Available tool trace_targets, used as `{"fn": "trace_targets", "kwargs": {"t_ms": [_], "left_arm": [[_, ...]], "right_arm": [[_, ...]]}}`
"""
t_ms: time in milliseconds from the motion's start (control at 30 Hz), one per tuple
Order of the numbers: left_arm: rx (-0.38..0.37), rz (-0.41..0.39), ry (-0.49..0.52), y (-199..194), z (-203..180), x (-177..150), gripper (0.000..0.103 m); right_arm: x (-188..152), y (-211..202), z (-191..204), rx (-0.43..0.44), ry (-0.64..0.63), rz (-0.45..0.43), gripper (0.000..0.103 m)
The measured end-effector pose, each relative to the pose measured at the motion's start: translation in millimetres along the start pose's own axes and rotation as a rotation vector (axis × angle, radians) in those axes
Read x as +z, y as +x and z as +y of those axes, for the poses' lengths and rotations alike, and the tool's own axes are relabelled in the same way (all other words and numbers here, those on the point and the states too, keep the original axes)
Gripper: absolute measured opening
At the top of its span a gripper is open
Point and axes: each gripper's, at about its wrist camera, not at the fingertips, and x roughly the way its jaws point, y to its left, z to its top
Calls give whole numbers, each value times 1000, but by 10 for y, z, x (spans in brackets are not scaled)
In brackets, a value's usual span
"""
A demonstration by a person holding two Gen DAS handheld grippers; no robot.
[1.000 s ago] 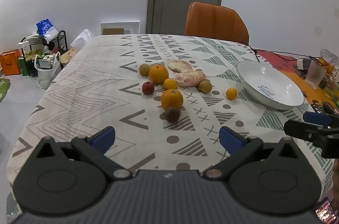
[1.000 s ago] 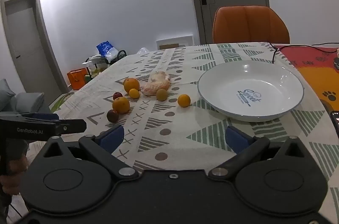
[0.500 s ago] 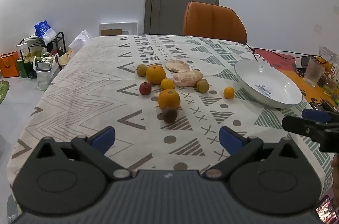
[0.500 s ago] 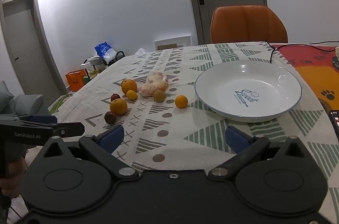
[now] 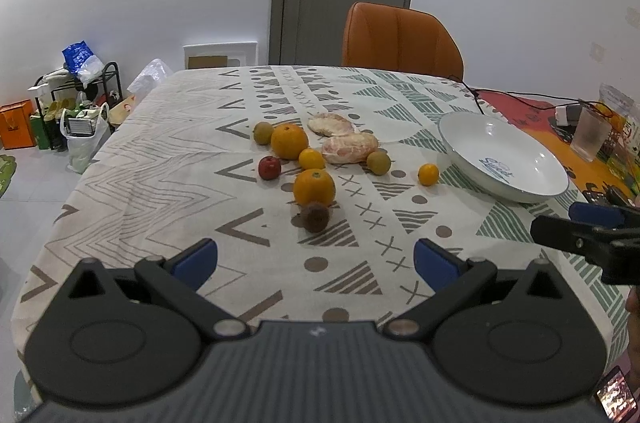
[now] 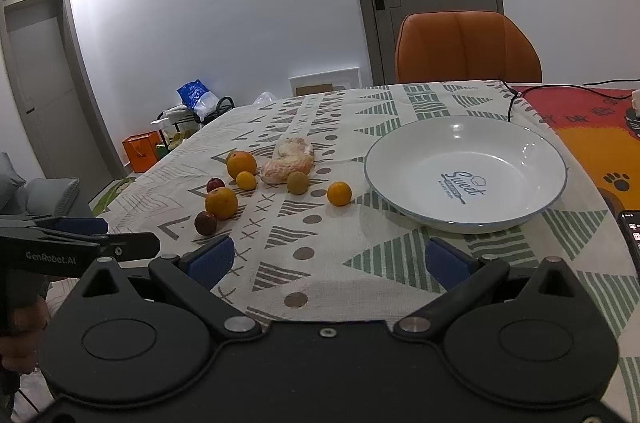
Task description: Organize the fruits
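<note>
Nothing sorted yet, by my reading: my left gripper (image 5: 315, 258) hangs over the near edge of the table (image 5: 168, 159) with its jaws wide apart and nothing between them. Ahead of it the fruit lies loose on the cloth: a red apple (image 5: 269, 167), two large oranges (image 5: 289, 141) (image 5: 314, 187), a dark round fruit (image 5: 316, 217) touching the nearer orange, two peeled pomelo pieces (image 5: 349, 148), and a small orange (image 5: 428, 174) nearest the dish. The white plate (image 6: 532, 143) holds no fruit, and my right gripper (image 6: 327, 260) is likewise spread and carrying nothing, so every piece is left to move.
</note>
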Motion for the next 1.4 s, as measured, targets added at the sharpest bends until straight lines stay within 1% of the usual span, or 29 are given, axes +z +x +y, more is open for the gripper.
{"fn": "trace_targets", "kwargs": {"t_ms": [233, 367, 667, 1400], "left_arm": [[-2, -11, -8, -38, -11, 37, 103], [-12, -35, -2, -87, -53, 70, 103], [-16, -18, 4, -40, -81, 40, 103], [-23, -13, -4, -50, -48, 48, 103]], "right_arm": [[21, 5, 25, 16, 5, 3, 103], [34, 8, 61, 7, -2, 5, 103], [39, 10, 52, 7, 0, 6, 103], [47, -21, 35, 1, 6, -2, 103]]}}
